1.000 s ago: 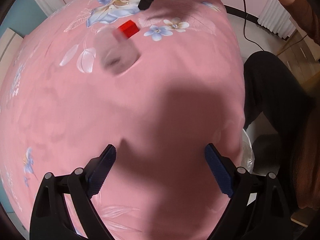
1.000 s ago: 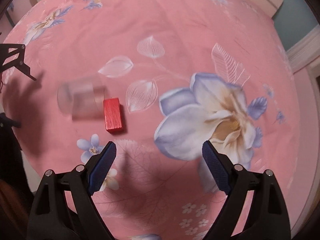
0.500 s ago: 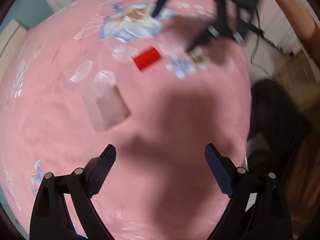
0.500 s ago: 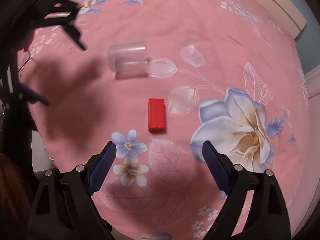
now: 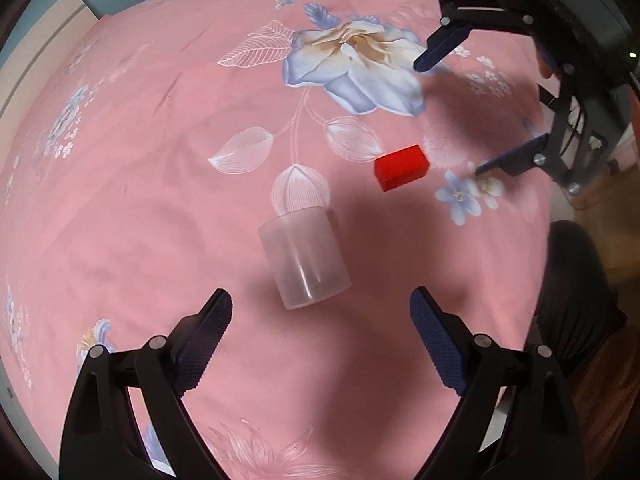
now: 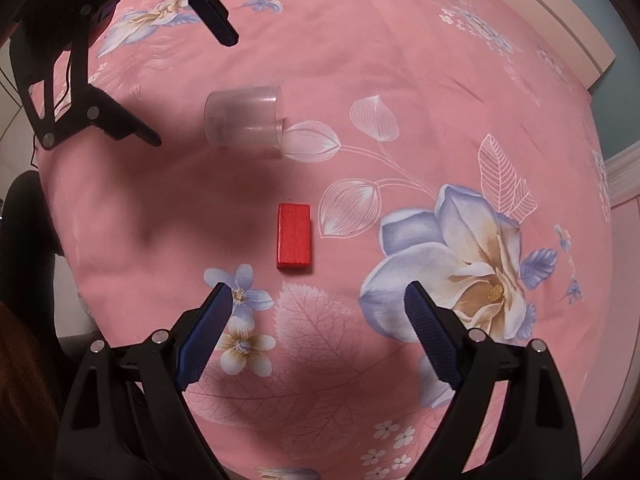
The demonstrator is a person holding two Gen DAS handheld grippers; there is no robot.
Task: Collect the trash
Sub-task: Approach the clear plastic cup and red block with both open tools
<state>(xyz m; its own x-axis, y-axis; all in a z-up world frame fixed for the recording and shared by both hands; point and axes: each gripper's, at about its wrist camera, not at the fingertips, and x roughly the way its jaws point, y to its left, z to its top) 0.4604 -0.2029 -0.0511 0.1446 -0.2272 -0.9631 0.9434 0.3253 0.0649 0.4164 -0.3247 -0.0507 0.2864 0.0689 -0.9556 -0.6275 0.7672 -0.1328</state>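
Observation:
A clear plastic cup [image 5: 304, 256] lies on its side on the pink floral bedsheet [image 5: 140, 184], just ahead of my open, empty left gripper [image 5: 320, 312]. A red block [image 5: 401, 167] lies flat beyond it to the right. In the right wrist view the red block [image 6: 294, 235] lies just ahead of my open, empty right gripper [image 6: 320, 304], and the cup [image 6: 244, 118] lies farther off, upper left. Each gripper shows in the other's view: the right one [image 5: 460, 108] hovers near the block, the left one [image 6: 192, 88] near the cup.
The bedsheet [image 6: 400, 80] covers a bed whose edge runs along the right of the left wrist view, with the person's dark trousers [image 5: 576, 288] beside it. A pale headboard or wall edge [image 6: 560, 20] bounds the far side.
Both grippers have swung over the bed. The cup now lies close ahead of the left jaws, the red block close ahead of the right jaws. Neither object has moved on the sheet.

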